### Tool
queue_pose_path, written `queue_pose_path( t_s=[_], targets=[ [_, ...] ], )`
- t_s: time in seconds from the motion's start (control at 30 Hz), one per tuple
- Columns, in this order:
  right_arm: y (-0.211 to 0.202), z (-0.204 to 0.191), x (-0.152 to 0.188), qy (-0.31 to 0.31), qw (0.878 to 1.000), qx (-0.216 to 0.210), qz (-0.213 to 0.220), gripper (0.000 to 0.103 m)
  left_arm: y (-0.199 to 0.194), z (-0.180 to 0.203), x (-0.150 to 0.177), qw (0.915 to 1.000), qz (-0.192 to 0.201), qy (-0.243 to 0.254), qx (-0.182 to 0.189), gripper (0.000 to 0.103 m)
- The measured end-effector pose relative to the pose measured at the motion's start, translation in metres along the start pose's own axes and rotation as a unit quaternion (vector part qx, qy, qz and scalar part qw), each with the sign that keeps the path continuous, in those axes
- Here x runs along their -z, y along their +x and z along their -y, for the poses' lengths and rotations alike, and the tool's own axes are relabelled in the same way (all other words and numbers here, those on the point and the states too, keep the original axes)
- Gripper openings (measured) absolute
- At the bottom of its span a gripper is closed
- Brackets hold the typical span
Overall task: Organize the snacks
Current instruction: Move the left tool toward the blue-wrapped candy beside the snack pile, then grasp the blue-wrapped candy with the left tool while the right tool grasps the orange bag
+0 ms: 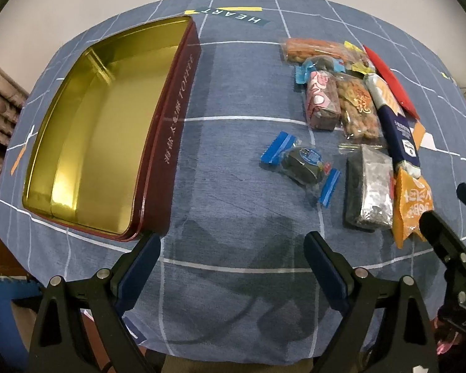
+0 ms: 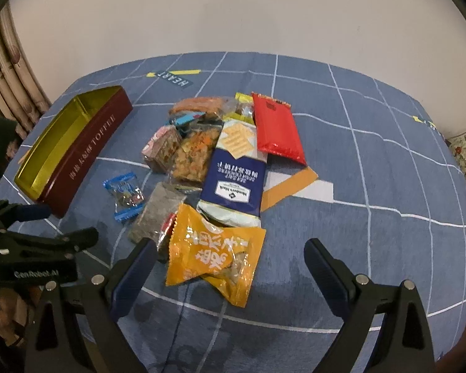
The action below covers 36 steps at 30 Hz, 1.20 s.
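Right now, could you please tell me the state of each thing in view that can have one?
toffee tin: lid off, empty.
left gripper: jaws open, holding nothing.
right gripper: jaws open, holding nothing.
orange snack packet: sealed, on the cloth outside the tin.
blue-wrapped candy: wrapped, lying apart from the pile.
red packet: sealed, lying flat.

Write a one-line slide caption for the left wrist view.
Open left gripper hovers over blue tablecloth, between empty toffee tin and a cluster of snack packets.
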State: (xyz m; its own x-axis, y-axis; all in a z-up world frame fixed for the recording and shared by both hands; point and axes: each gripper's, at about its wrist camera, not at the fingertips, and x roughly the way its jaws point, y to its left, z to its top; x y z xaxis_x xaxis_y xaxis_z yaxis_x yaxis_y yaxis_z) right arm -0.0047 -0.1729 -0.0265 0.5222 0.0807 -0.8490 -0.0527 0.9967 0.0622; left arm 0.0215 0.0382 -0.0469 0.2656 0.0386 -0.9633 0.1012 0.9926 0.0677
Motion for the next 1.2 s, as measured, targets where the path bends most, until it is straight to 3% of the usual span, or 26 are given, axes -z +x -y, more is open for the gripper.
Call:
queue_pose_path(
  t_s=[0.4, 0.53, 0.67, 0.93, 1.03, 1.13, 1.2],
  targets=[
    [0.022, 0.006, 0.001, 0.011, 1.000, 0.009, -0.025, 0.097, 0.004, -0.002, -0.005, 1.0000, -0.004, 0.000, 0.005, 0.092],
    [0.030, 0.013, 0.000, 0.025, 0.999, 0.006, -0.033, 0.086, 0.005, 0.001, -0.007, 1.0000, 0.001, 0.005, 0.005, 0.092],
    [0.037, 0.020, 0.001, 0.046, 0.998, -0.018, -0.042, 0.083, 0.005, 0.007, -0.009, 0.9999, 0.005, 0.012, 0.008, 0.092],
    [0.038, 0.014, -0.001, 0.038, 0.998, -0.044, -0.036, 0.061, 0.006, 0.014, -0.013, 0.9998, 0.006, 0.016, 0.006, 0.092],
    [0.037, 0.013, -0.001, 0.039, 0.997, -0.048, -0.036, 0.058, 0.005, 0.017, -0.017, 0.9998, 0.007, 0.017, 0.007, 0.092],
    [0.036, 0.013, 0.001, 0.045, 0.996, -0.066, -0.035, 0.047, 0.004, 0.020, -0.023, 0.9997, 0.010, 0.020, 0.009, 0.092],
    [0.033, 0.013, 0.003, 0.042, 0.997, -0.064, -0.033, 0.046, 0.003, 0.022, -0.027, 0.9996, 0.012, 0.022, 0.009, 0.092]
  ],
)
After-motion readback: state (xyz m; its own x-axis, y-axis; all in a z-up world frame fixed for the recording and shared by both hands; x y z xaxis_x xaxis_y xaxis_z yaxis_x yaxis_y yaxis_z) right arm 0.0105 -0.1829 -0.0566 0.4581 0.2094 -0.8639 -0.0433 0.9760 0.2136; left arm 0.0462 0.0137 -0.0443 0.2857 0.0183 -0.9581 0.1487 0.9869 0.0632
